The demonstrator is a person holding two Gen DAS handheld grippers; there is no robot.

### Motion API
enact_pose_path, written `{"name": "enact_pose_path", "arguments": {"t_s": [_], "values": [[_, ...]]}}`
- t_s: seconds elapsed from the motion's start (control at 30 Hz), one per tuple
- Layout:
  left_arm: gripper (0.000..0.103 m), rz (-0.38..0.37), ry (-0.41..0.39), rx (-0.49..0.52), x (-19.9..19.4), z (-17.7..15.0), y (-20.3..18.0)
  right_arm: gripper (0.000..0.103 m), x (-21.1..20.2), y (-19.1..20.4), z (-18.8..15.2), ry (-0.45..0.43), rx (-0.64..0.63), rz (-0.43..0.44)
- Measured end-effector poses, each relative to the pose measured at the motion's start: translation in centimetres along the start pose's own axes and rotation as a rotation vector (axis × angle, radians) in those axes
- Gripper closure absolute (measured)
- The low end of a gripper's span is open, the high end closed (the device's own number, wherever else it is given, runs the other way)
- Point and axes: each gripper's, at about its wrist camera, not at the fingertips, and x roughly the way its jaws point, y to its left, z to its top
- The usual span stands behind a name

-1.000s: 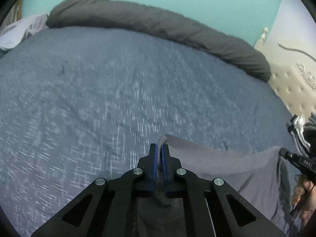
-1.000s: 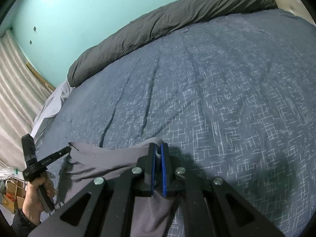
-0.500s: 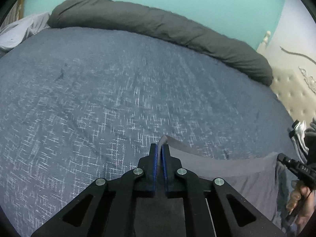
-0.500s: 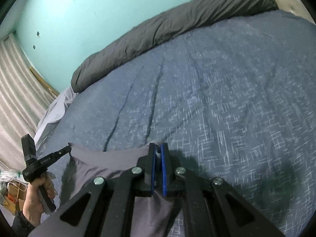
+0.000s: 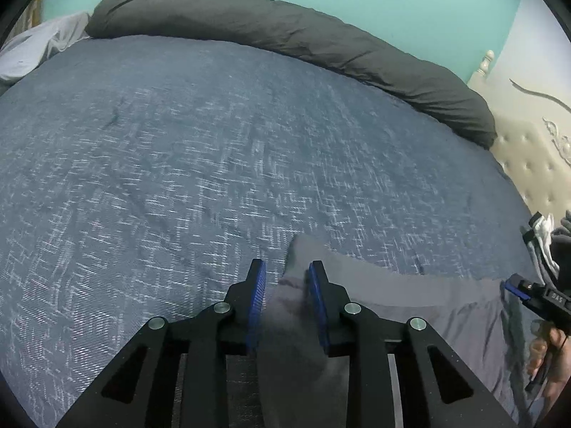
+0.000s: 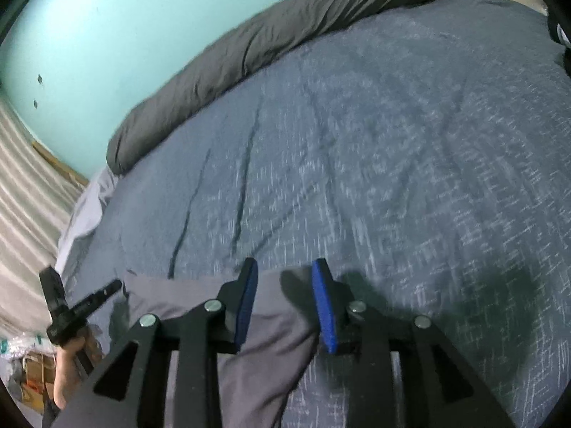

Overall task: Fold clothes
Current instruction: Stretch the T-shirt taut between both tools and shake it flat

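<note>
- Both pairs of blue pads, which pinched the grey cloth a second ago, now stand apart, and the fabric corners have dropped loose between them.
- Left wrist view: the left hand-held gripper (image 5: 287,274) has its jaws opening to a narrow gap; a raised corner of the grey garment (image 5: 410,306) lies between the pads, apparently no longer pressed. The garment lies spread along the near edge of the bed (image 5: 214,160), its top hem running right toward the right hand-held gripper (image 5: 514,290), seen small at the right edge with fingers below it.
- Right wrist view: the right hand-held gripper (image 6: 283,278) is likewise opening, narrow, with the garment's other corner lying slack between the pads. The left hand-held gripper shows at the left edge of this view, held in a hand (image 6: 69,363).
- Handling, as a judgement: the garment looks thin, light and limp, likely a little slick; it should crease wherever dropped, so take it at corners or along the hem.
- The bed's blue woven cover is soft and gives, with a few long creases. A rolled dark grey duvet (image 5: 285,39) lies along the far edge against a turquoise wall (image 6: 125,28); a tufted cream headboard (image 5: 528,164) closes the right side, striped curtains (image 6: 25,214) the left.
</note>
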Motion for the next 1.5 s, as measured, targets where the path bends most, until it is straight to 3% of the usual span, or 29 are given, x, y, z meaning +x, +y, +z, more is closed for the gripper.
{"name": "enact_pose_path", "arguments": {"t_s": [0.37,0.47,0.53,0.57,0.73,0.97,1.5], "values": [[0.075,-0.046,0.016,-0.005,1.5,0.0,0.0,0.072,2.1,0.9,-0.9,0.056,-0.082,0.011],[0.076,-0.050,0.018,0.000,1.8,0.0,0.0,0.088,2.3,0.9,-0.8,0.056,-0.095,0.015],[0.083,-0.050,0.018,0.007,2.0,-0.1,-0.1,0.093,2.4,1.0,-0.9,0.056,-0.101,0.019],[0.097,-0.046,0.015,0.015,1.9,-0.1,-0.3,0.096,2.3,1.0,-0.9,0.053,-0.104,0.021],[0.100,-0.020,-0.024,0.053,0.2,-0.2,-1.6,0.098,1.2,1.7,-0.7,0.012,-0.127,0.031],[0.101,-0.002,-0.071,0.094,-5.2,-0.9,-3.9,0.099,-2.9,4.0,-0.7,-0.058,-0.172,0.070],[0.101,0.007,-0.241,0.116,-22.6,-1.3,-8.1,0.099,-15.8,10.4,0.6,-0.168,-0.285,0.138]]}}
